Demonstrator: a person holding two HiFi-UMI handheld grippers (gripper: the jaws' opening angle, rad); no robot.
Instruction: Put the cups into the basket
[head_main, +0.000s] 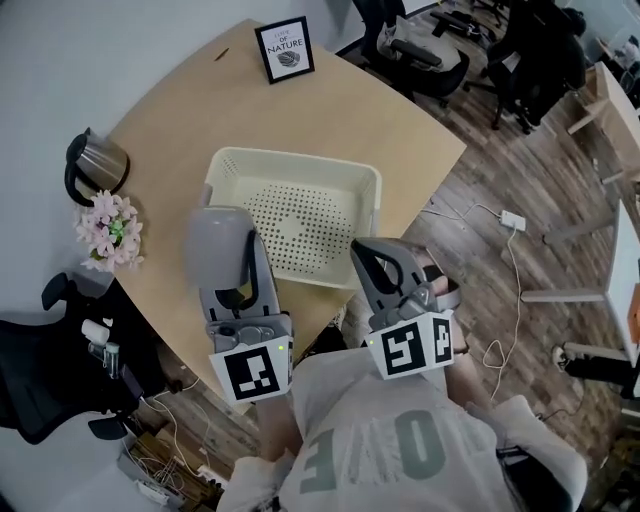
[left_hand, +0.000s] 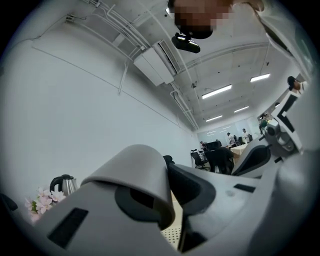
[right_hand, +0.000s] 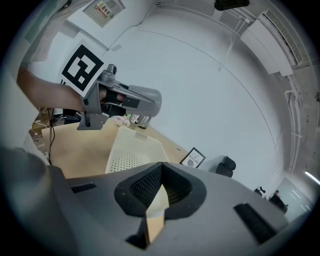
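Grey cup (head_main: 218, 245) sits clamped in the left claw (head_main: 238, 266), while the right claw (right_hand: 161, 169) has its jaws pressed together.

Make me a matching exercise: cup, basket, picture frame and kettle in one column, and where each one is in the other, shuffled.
Things:
1. cup
2. basket
3. picture frame
4. kettle

Places:
A. standing at the far end of the table
B. next to the pink flowers
C. between the jaws of the left hand-held gripper
D. in the middle of the table, empty

Pairs: 1-C, 2-D, 3-A, 4-B
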